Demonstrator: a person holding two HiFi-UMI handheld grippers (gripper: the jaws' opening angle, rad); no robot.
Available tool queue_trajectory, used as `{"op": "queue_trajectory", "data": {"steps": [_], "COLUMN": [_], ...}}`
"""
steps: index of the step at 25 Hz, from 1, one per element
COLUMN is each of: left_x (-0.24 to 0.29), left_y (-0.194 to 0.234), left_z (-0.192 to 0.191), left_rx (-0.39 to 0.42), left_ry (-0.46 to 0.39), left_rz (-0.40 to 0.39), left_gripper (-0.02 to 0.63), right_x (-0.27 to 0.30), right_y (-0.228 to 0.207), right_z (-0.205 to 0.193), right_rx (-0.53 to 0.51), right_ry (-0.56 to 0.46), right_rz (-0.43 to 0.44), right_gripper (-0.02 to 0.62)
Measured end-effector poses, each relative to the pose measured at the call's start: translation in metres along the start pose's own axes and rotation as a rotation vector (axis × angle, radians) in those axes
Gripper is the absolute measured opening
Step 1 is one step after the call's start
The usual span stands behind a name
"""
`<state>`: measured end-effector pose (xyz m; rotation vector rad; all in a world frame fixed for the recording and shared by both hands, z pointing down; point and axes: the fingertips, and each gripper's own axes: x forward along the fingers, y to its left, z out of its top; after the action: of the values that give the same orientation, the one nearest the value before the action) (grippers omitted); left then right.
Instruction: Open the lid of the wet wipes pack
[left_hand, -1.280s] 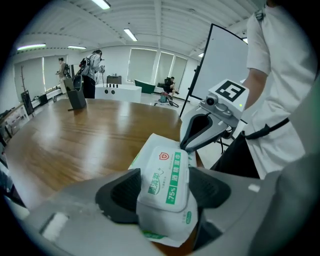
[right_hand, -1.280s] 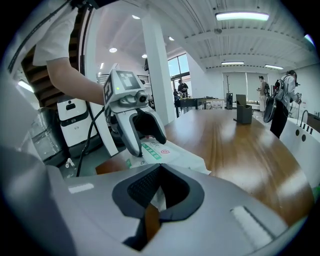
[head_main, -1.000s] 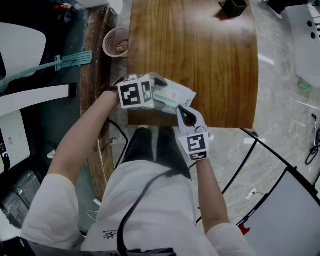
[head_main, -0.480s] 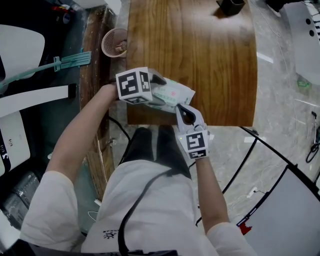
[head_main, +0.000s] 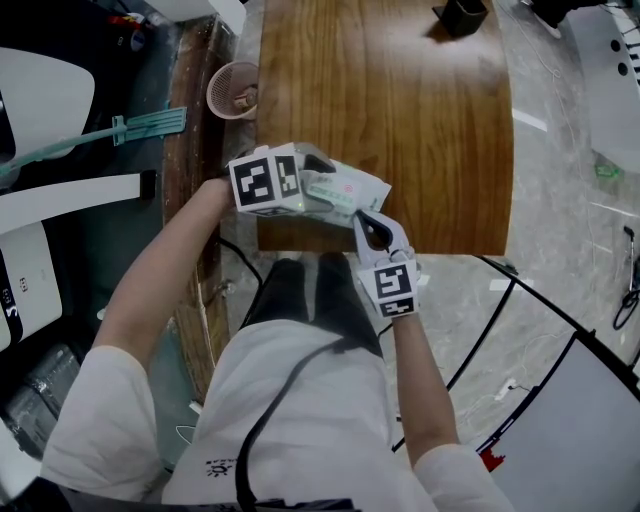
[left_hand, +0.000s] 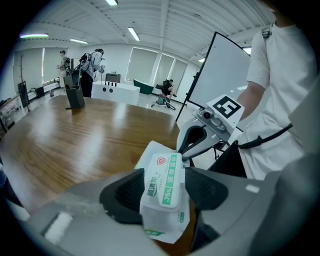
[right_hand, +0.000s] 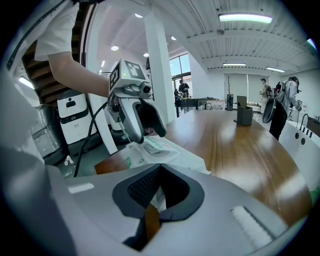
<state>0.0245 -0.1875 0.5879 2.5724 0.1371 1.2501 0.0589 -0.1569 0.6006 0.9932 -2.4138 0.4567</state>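
Observation:
The wet wipes pack (head_main: 348, 190) lies at the near edge of the wooden table (head_main: 420, 120), partly over the edge. Its white lid with a green stripe (left_hand: 164, 180) is down flat. My left gripper (head_main: 318, 186) comes at it from the left. In the left gripper view the pack (left_hand: 162, 200) fills the gap of the left gripper (left_hand: 165, 192); its jaws are closing and both pads touch the pack's sides. My right gripper (head_main: 365, 218) is shut on the pack's near end, with white film pinched at the tips of the right gripper (right_hand: 160, 167).
A pink cup (head_main: 232, 88) stands on a side ledge at the table's far left corner. A black holder (head_main: 466, 14) sits at the table's far end. Several people stand far behind the table. A white board leans to the right of the person.
The left gripper shifted slightly over the pack and its jaws narrowed against the pack's sides. The right gripper has kept still.

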Motion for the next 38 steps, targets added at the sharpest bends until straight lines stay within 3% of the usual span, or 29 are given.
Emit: {"op": "queue_trajectory", "data": {"steps": [9,13,19,28,38], "left_x": [-0.019,-0.031,-0.04,-0.036,-0.017], "left_y": [0.01,0.024,0.052,0.087,0.098], "left_z": [0.015,0.027,0.029,0.01,-0.003], "left_rx": [0.008,0.001,-0.011,-0.048,-0.068], "left_ry": [-0.059,-0.13,-0.172,-0.16,-0.111], "left_rz": [0.073,0.147,0.279,0.439,0.453], "left_gripper": [0.248,0.189,0.166,0.153,0.153], "right_x": [0.0,-0.001,-0.001,-0.012,-0.048], "right_y": [0.001,0.001,0.001,0.005,0.009], "right_z": [0.0,0.001,0.001,0.013,0.034], "right_rx": [-0.007,-0.009,-0.011,0.013,0.075], "right_ry": [0.009,0.014,0.021,0.009,-0.06], "right_rz": [-0.002,-0.005,-0.006,-0.026,-0.111], "right_gripper": [0.009,0.009,0.009,0.008,0.008]}}
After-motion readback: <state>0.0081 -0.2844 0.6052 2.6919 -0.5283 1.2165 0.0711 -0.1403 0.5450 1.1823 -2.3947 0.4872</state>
